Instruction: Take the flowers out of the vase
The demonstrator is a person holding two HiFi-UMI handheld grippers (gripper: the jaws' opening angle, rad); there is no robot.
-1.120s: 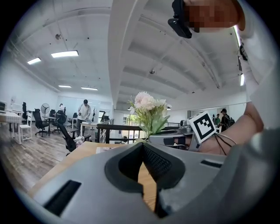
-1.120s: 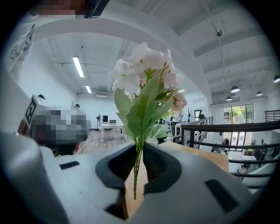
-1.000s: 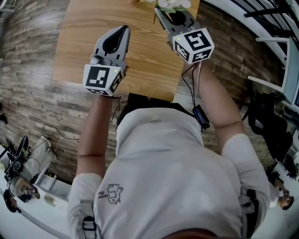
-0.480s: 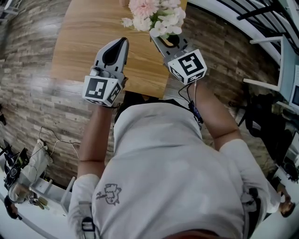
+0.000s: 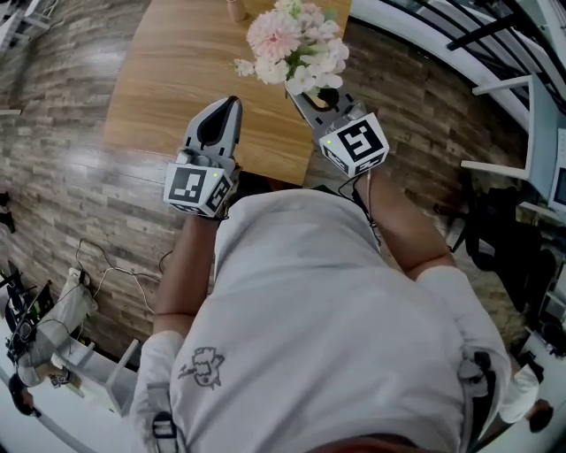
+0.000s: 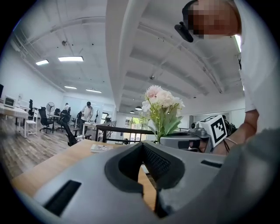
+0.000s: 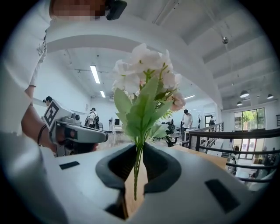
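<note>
Step in hand: withdrawal of the flowers, judged all but complete. The right gripper (image 7: pixel 139 151) has its fingers clenched on the thin green stems of the flowers (image 7: pixel 144 83), 1 bunch of pale pink and white blooms with leaves, standing upright above the grip. The cut ends hang free below the fingers with no vase round them. The left gripper (image 6: pixel 142 146) has its fingers closed together on nothing and points level beside its partner. The head view places both grippers over the near part of the wooden worktop (image 5: pixel 177 80), with the bunch above its right-hand side. Only this view shows a small tan object (image 5: pixel 234 9) at the worktop's far end. It may be the vase, but too little shows to tell. The right gripper view alone confirms the hold, since from above the blooms cover the fingertips. The left gripper view alone shows the bunch side-on, apart from the left fingers. The next move, in my judgement, calls for carrying the bunch to a bare patch of worktop, lowering it, tipping it level and only then releasing the right fingers. The stems are slim, so a loose grip could let them slide or twist. The idle left gripper is free to steady them.
</note>
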